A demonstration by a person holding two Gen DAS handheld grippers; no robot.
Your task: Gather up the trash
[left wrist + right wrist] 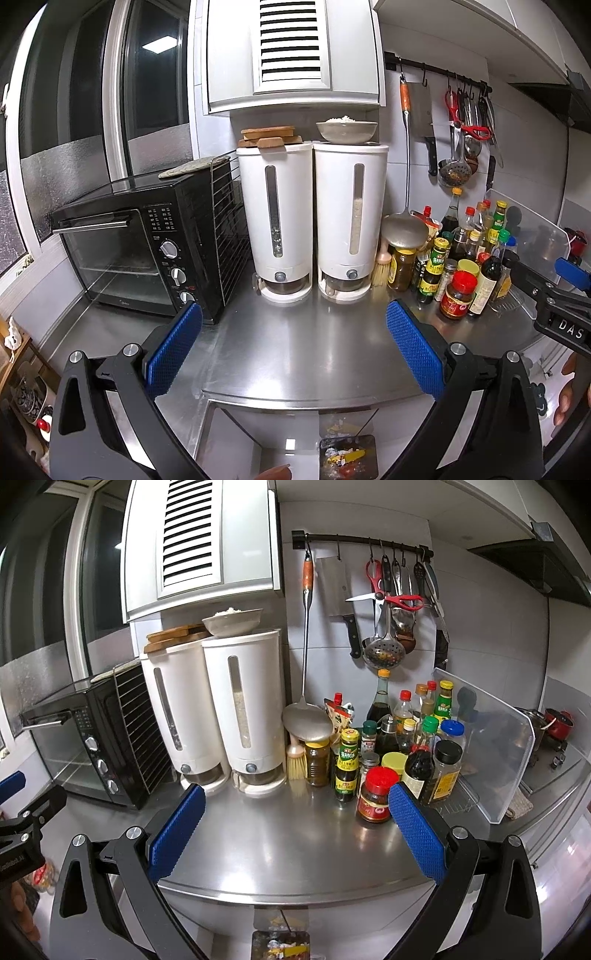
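Below table [295,354] edge: trash [347,458] heaped in bin [371,456], as collected trash would be | left claw [293,343] released | right claw [295,823] released | both hover above bare steel, nothing held

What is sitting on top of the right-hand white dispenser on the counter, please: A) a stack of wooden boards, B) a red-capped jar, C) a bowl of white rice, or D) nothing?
C: a bowl of white rice rests on the lid of the right-hand white dispenser; the wooden boards lie on the left-hand one.
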